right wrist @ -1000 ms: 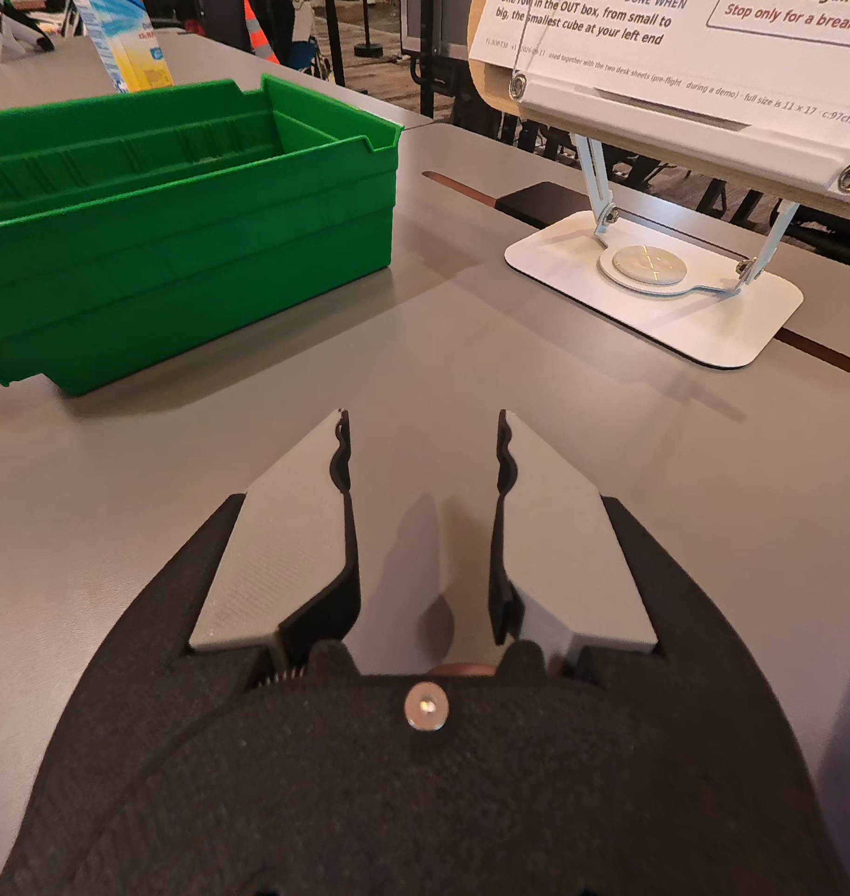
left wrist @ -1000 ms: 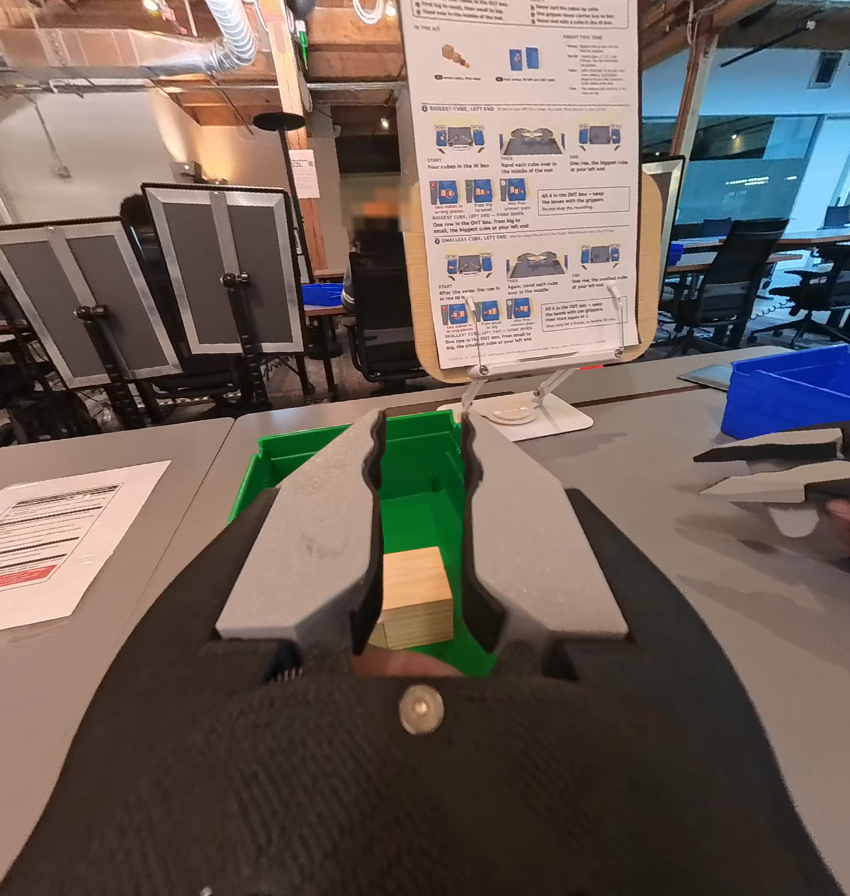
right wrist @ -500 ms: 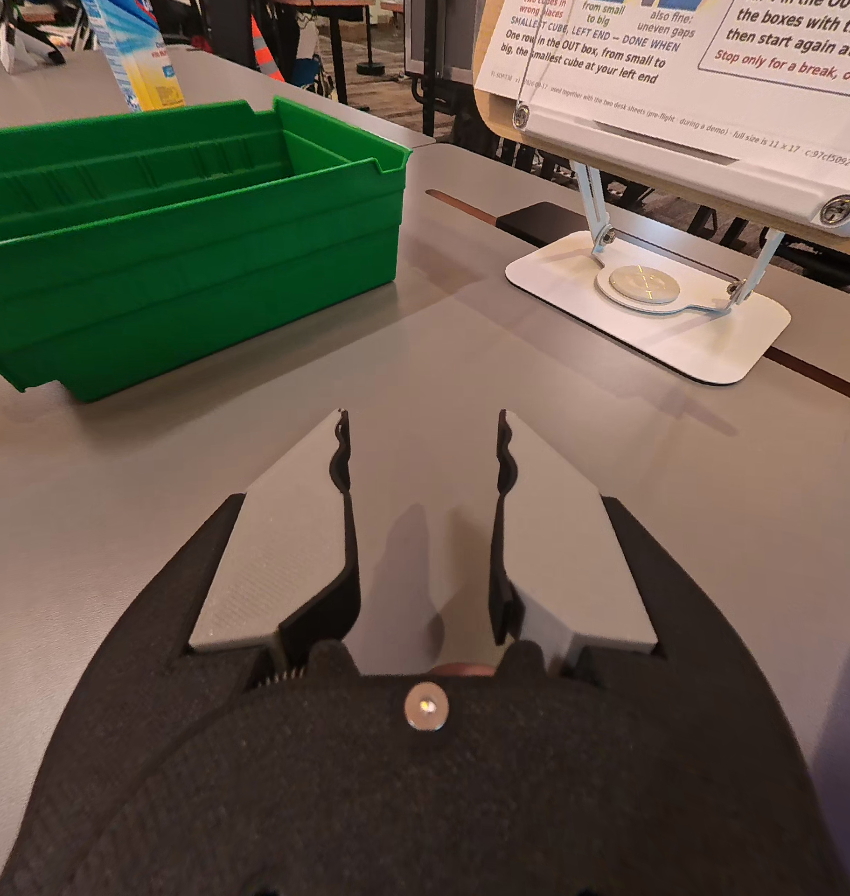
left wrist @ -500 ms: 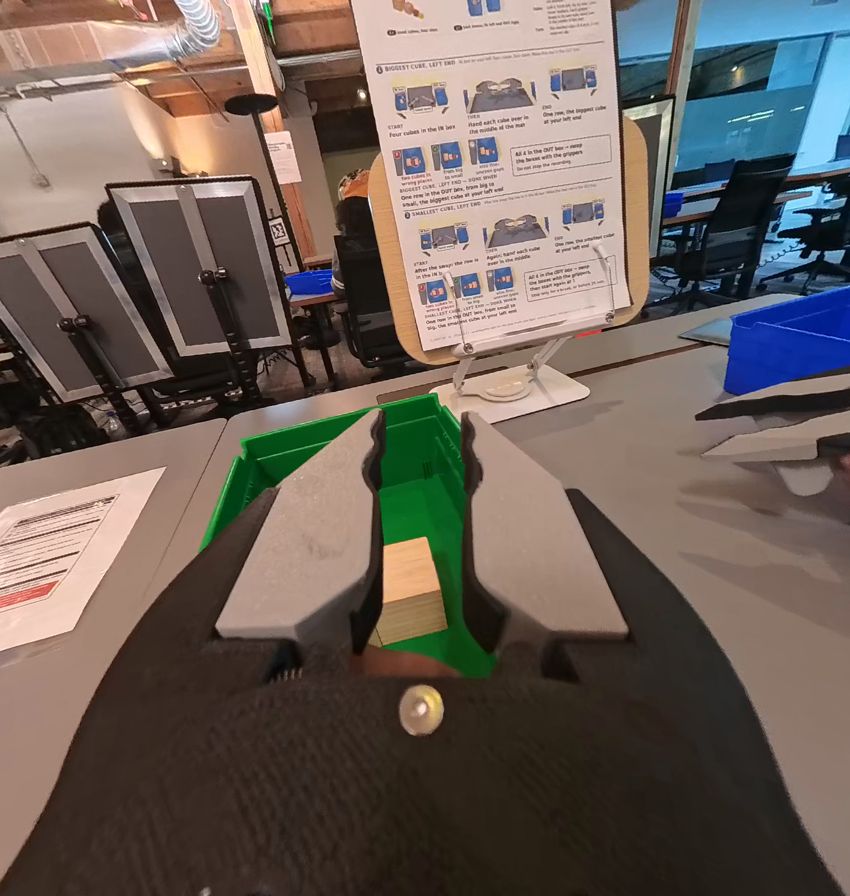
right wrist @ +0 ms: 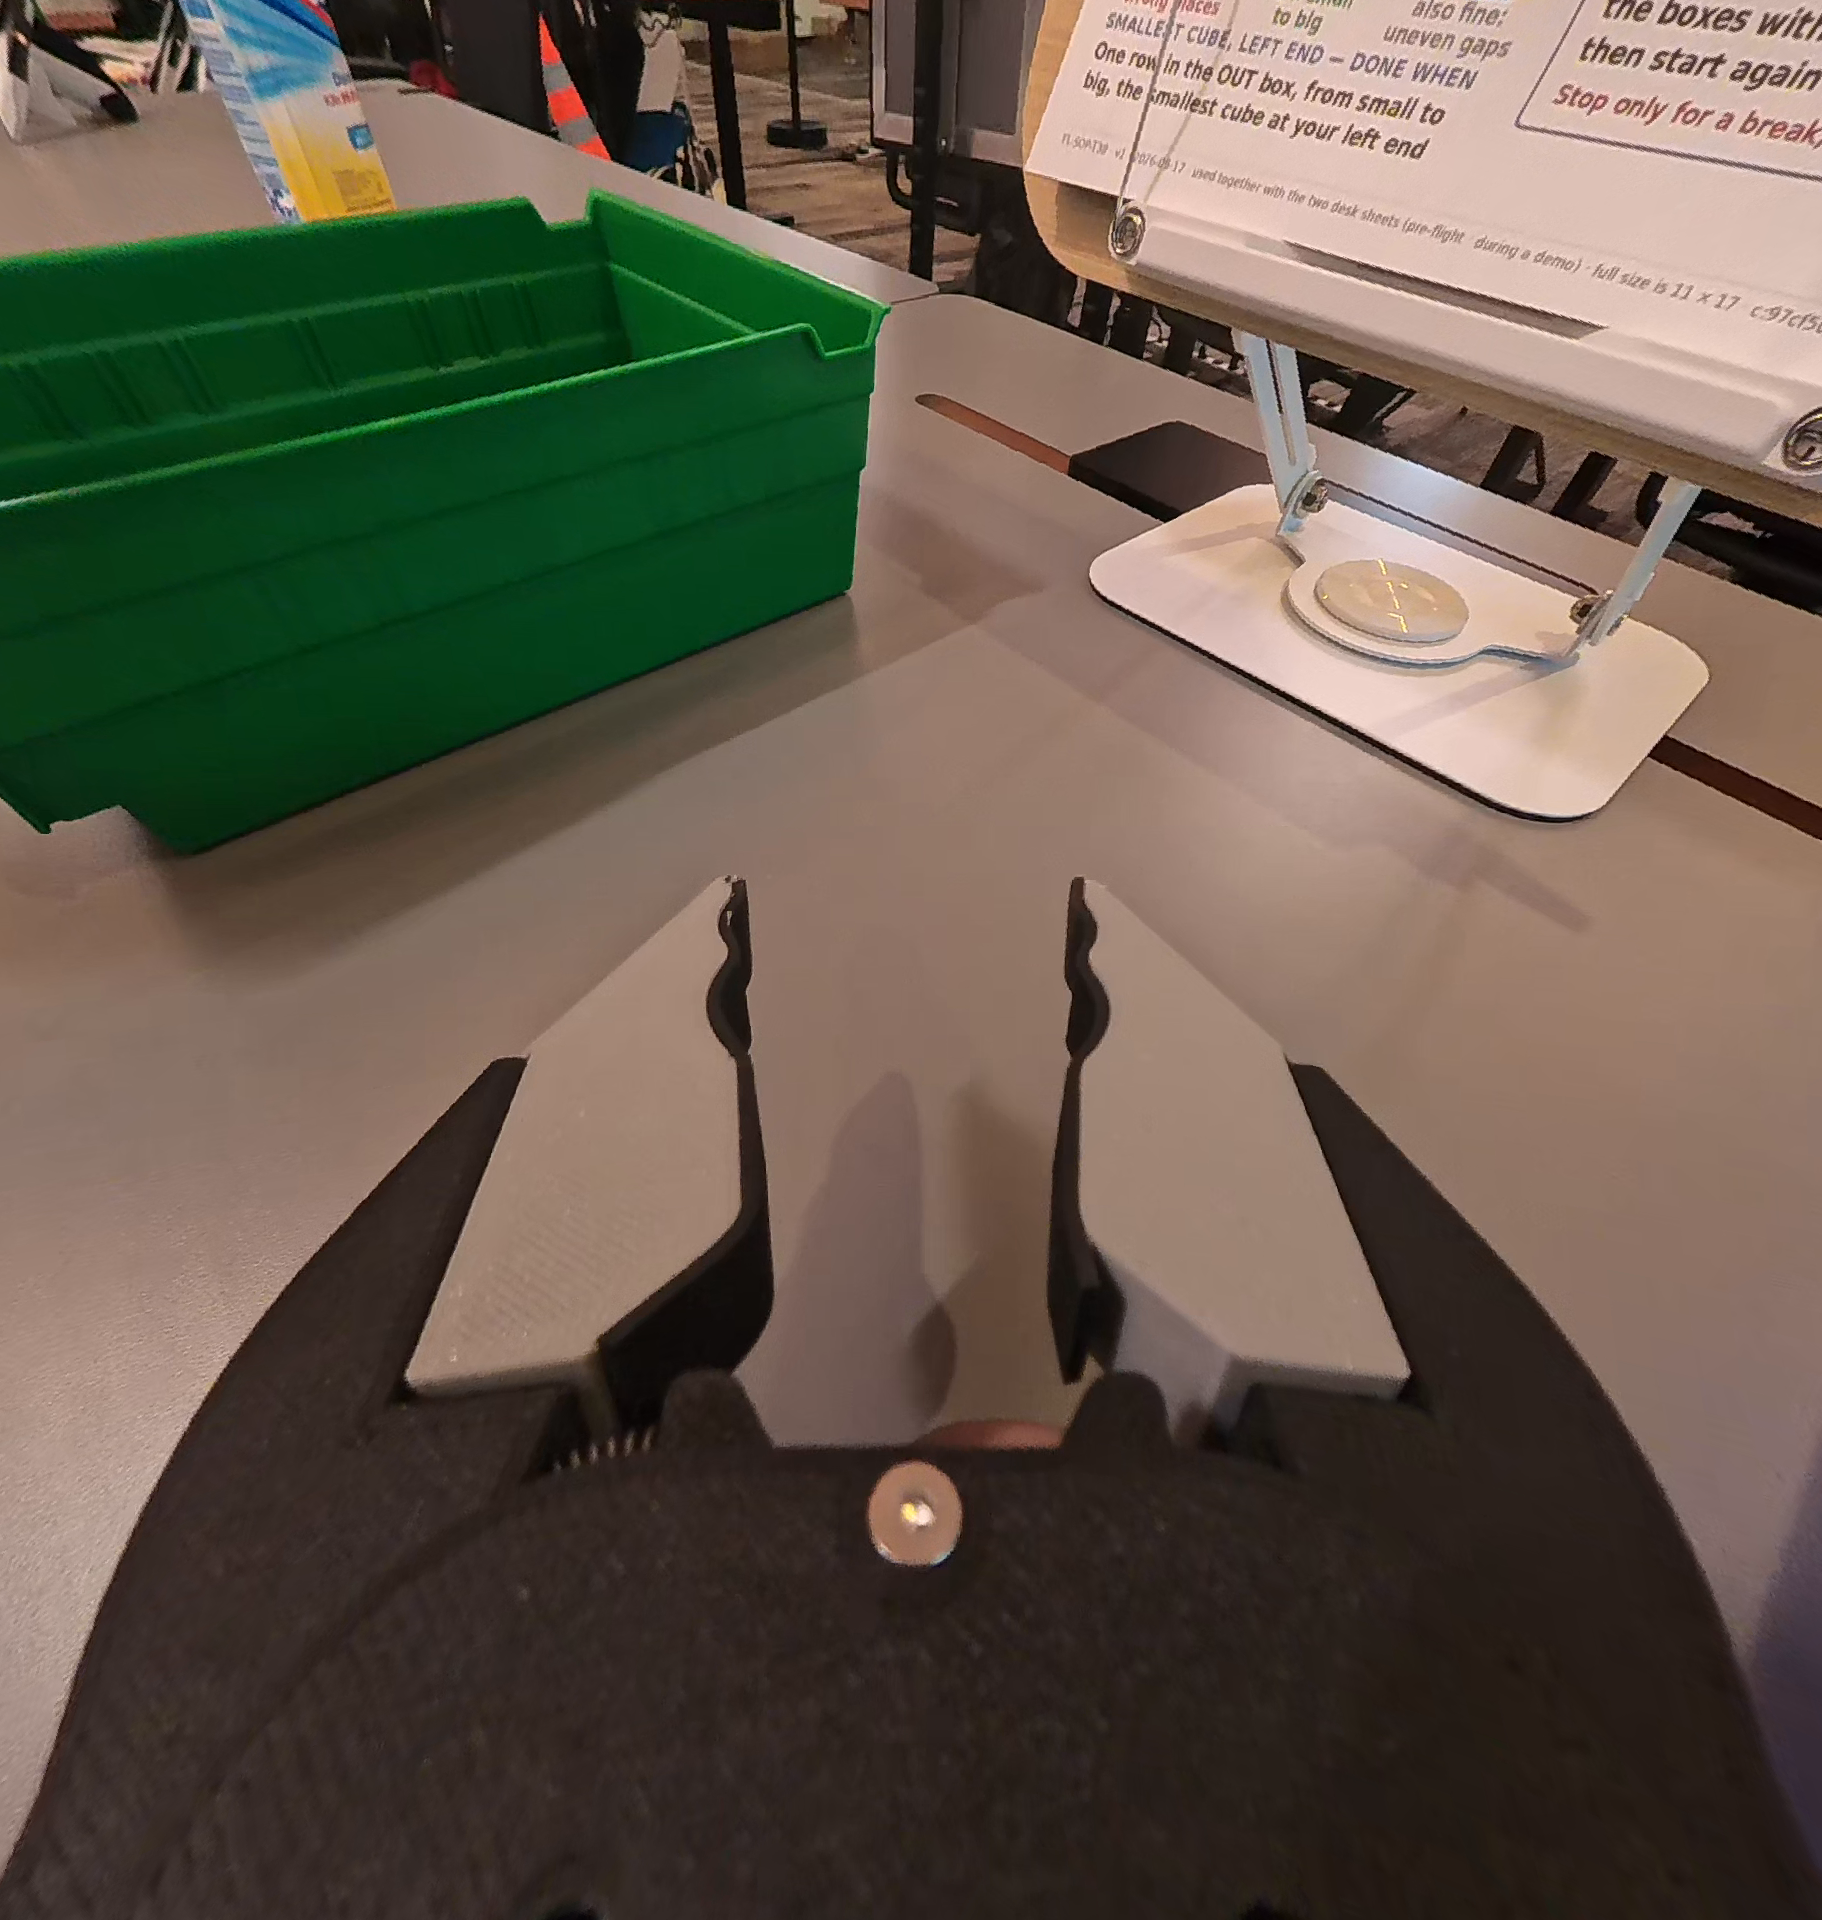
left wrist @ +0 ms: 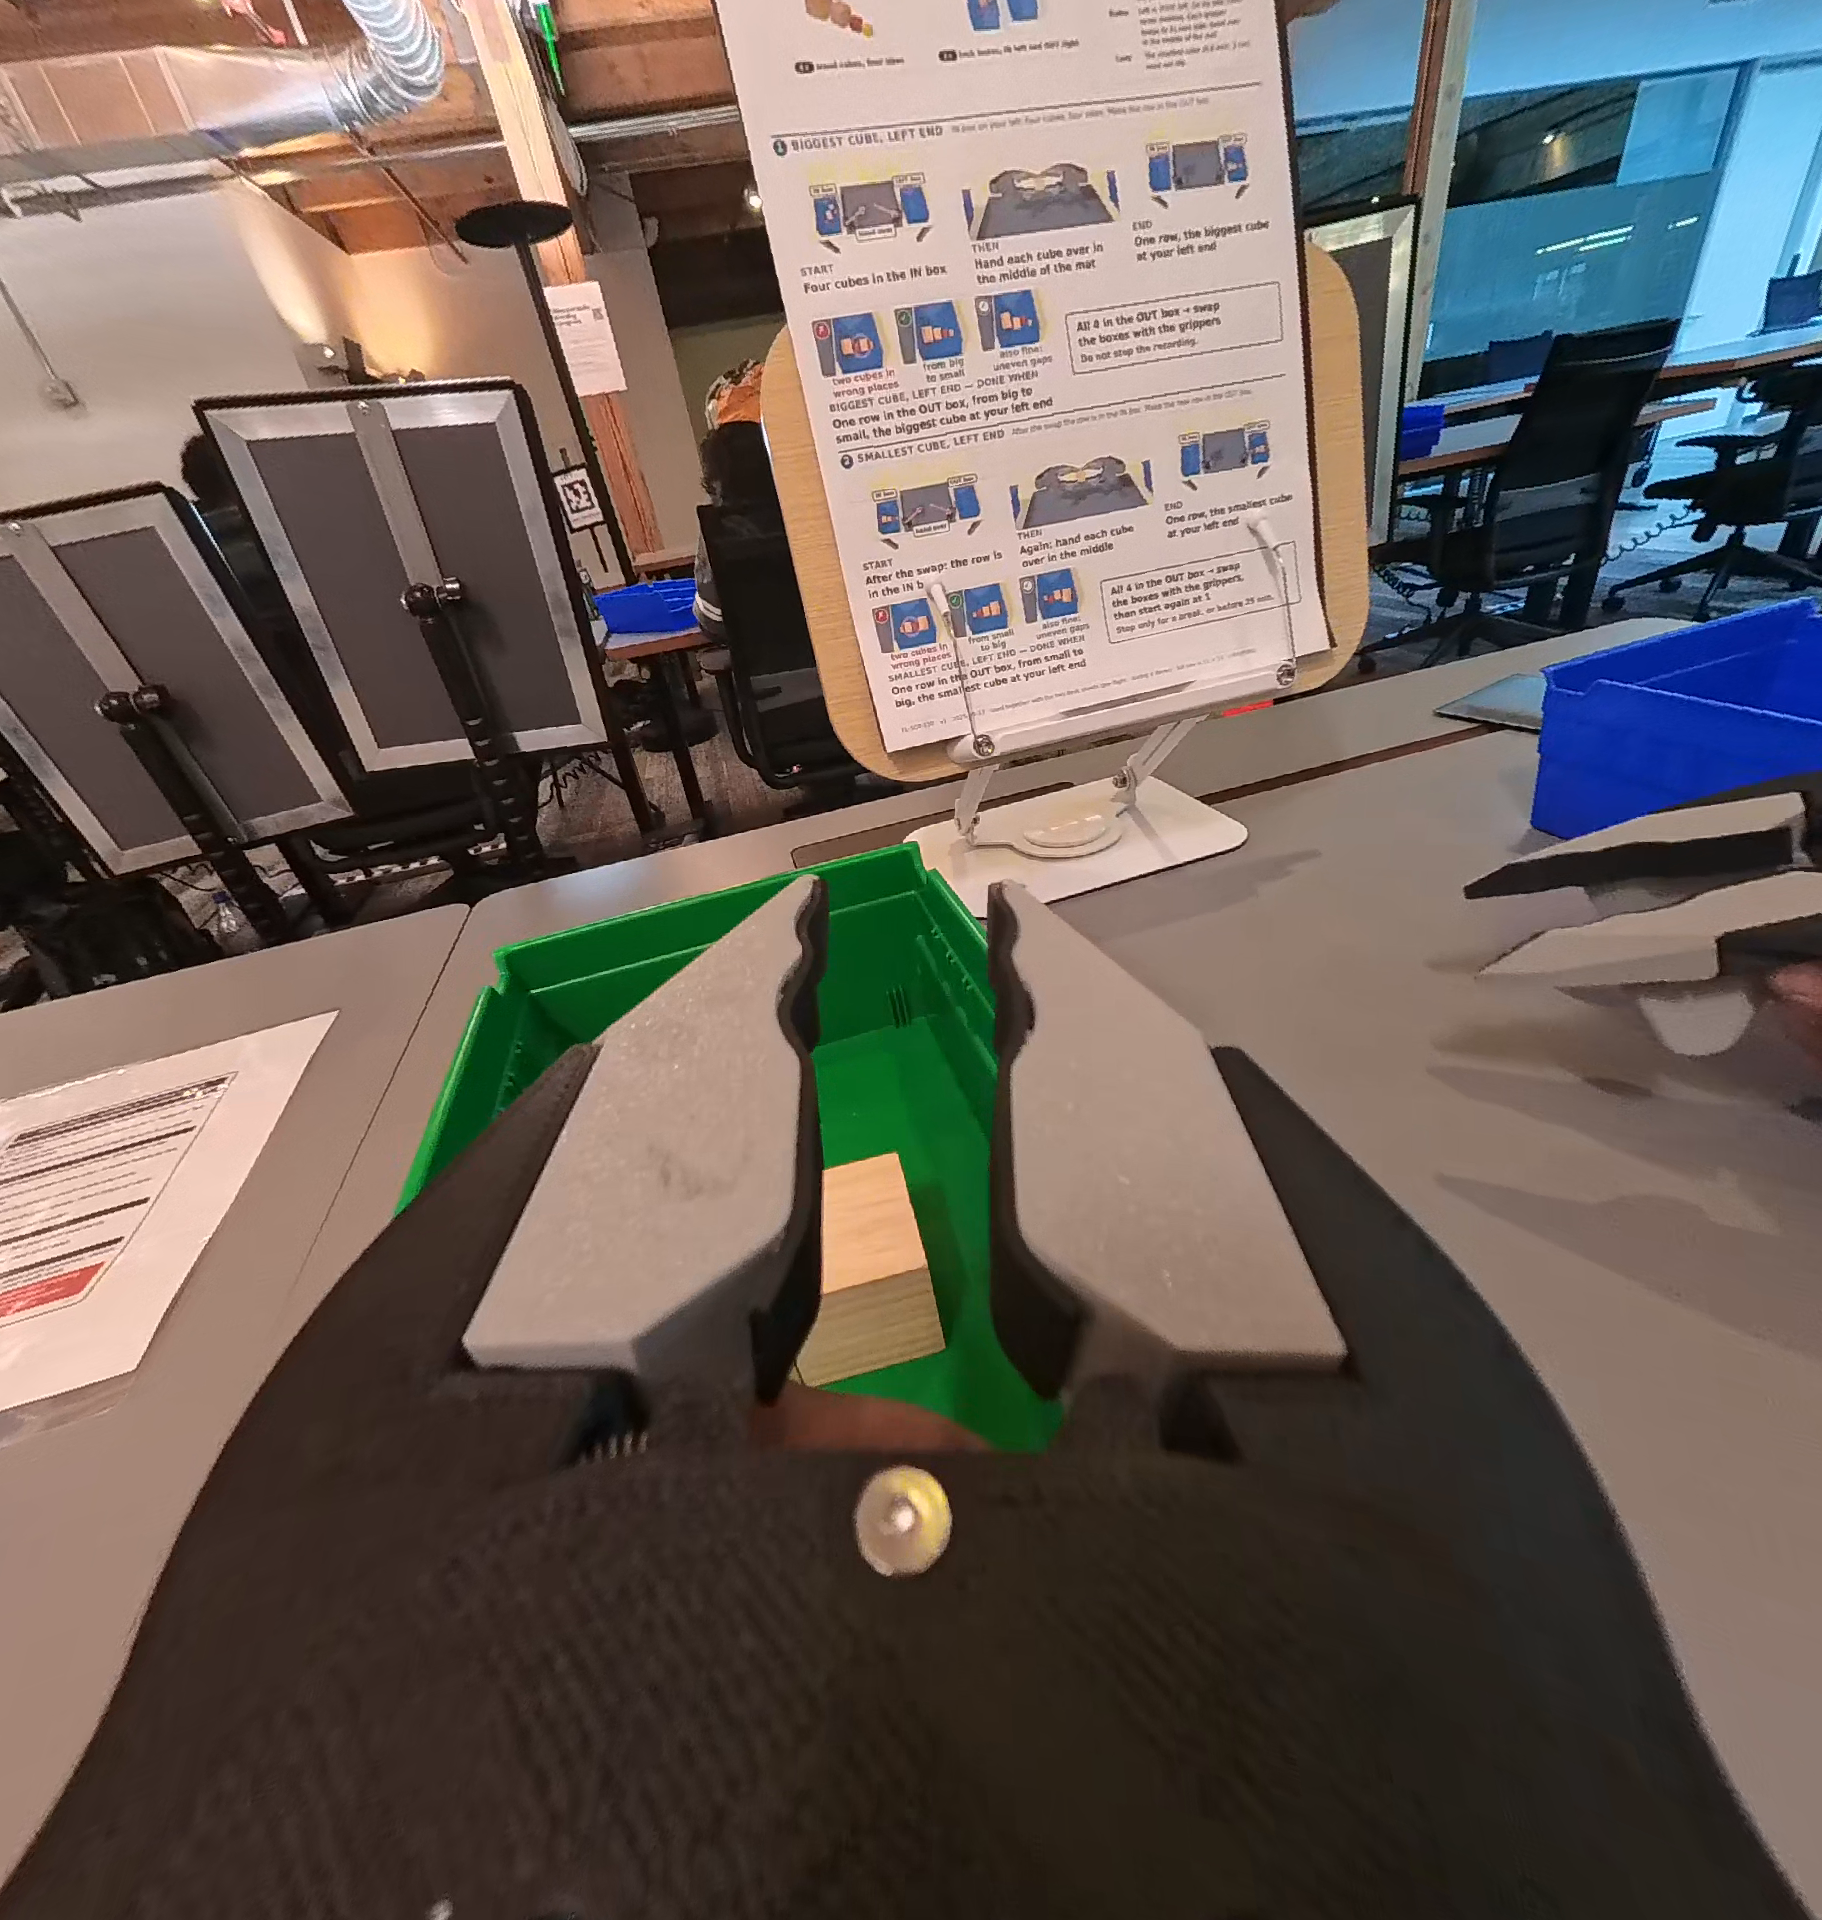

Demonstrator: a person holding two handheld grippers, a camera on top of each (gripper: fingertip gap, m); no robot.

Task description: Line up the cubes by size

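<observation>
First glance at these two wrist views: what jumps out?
The green bin sits dead centre under the open left tool, with a wooden cube on its floor between the fingers. Behind it stands an instruction sheet on a white stand. The right tool, open and empty, hangs over bare grey table.
</observation>
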